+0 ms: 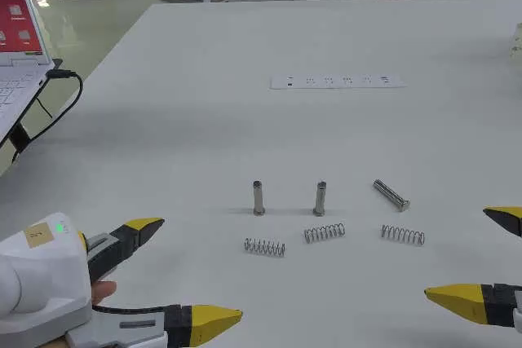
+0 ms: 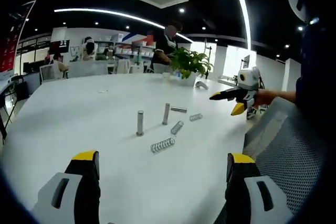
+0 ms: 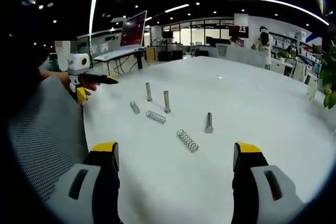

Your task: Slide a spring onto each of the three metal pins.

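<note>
Two metal pins [image 1: 258,198] [image 1: 320,199] stand upright on the white table [image 1: 204,136]. A third pin [image 1: 391,195] lies on its side to their right. In front of the pins lie three loose springs [image 1: 265,246] [image 1: 325,232] [image 1: 403,235], one before each pin. My left gripper [image 1: 192,270] is open at the near left, well short of the springs. My right gripper [image 1: 461,252] is open at the near right, beside the right spring and holding nothing. The left gripper view has the pins [image 2: 140,123] and springs [image 2: 163,145] ahead of its open jaws. The right gripper view has a spring [image 3: 187,140] nearest.
A white power strip [image 1: 337,81] lies farther back on the table. An open laptop [image 1: 16,38] with a black cable [image 1: 61,112] sits beyond the table's left edge. A potted plant [image 2: 189,61] stands at the far end, and people sit in the background.
</note>
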`<action>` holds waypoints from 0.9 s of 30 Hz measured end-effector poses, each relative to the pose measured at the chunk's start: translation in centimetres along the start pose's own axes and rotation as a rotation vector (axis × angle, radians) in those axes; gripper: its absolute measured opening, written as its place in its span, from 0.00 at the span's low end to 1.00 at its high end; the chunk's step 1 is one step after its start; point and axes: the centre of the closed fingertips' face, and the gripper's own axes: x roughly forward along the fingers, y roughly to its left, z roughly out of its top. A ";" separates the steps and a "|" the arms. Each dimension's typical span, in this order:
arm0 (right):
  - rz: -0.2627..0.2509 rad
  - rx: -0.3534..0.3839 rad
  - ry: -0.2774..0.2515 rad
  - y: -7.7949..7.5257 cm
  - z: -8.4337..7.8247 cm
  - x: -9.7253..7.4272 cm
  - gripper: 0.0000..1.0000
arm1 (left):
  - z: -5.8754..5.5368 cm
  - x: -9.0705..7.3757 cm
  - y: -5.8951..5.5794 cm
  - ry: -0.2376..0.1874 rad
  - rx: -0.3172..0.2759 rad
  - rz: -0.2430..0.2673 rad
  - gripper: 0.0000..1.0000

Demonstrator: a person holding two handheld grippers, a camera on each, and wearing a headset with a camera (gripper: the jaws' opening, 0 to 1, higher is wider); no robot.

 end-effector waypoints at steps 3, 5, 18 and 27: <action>0.002 -0.004 0.006 0.0 0.0 0.1 0.89 | 0.0 0.0 0.0 0.001 0.000 -0.002 0.97; 0.003 -0.006 0.008 0.0 0.1 0.1 0.89 | 0.1 0.0 -0.1 -0.003 -0.002 -0.003 0.97; 0.010 -0.013 0.013 0.2 0.3 0.2 0.88 | 0.0 0.0 -0.2 0.000 0.000 -0.009 0.96; 0.006 -0.008 0.018 0.3 0.0 0.0 0.87 | 0.0 0.0 -0.2 0.003 0.002 -0.012 0.96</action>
